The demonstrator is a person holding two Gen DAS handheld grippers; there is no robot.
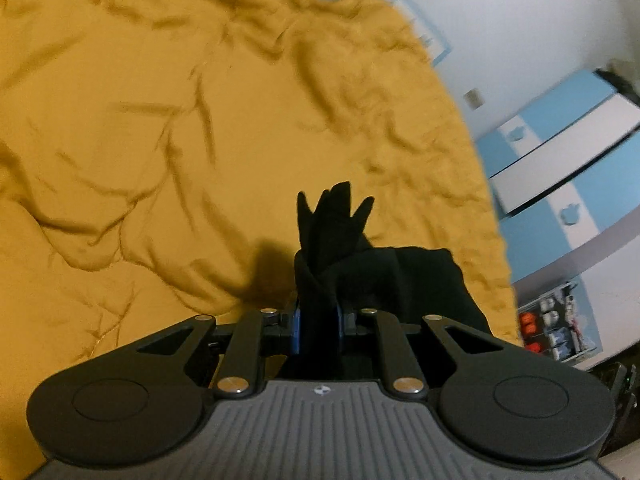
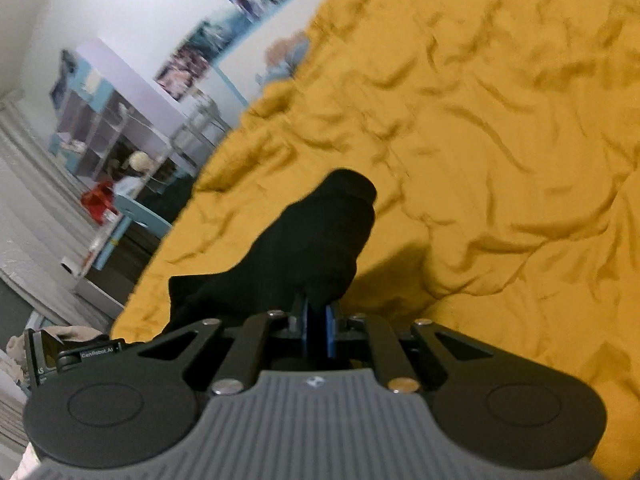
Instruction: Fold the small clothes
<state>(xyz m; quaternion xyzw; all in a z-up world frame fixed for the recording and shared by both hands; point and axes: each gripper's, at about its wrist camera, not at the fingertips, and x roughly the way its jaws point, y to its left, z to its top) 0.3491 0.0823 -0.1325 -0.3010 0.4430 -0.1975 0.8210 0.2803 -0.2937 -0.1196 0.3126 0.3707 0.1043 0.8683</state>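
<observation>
A small black garment point(image 1: 360, 264) hangs between both grippers above a rumpled mustard-yellow bedspread point(image 1: 160, 120). My left gripper point(image 1: 318, 320) is shut on one bunched end, with black cloth sticking up past the blue pads and draping off to the right. My right gripper point(image 2: 318, 320) is shut on the other end of the black garment point(image 2: 312, 240), which bulges up ahead of the fingers and trails to the left. The bedspread point(image 2: 500, 140) fills the right wrist view beneath. The garment's shape is hidden in the folds.
The bed edge runs along the right of the left wrist view, with blue and white drawers point(image 1: 560, 160) and a wire rack point(image 1: 556, 324) beyond. In the right wrist view a shelf unit point(image 2: 112, 136), a blue chair point(image 2: 136, 212) and wall posters point(image 2: 224, 28) stand left of the bed.
</observation>
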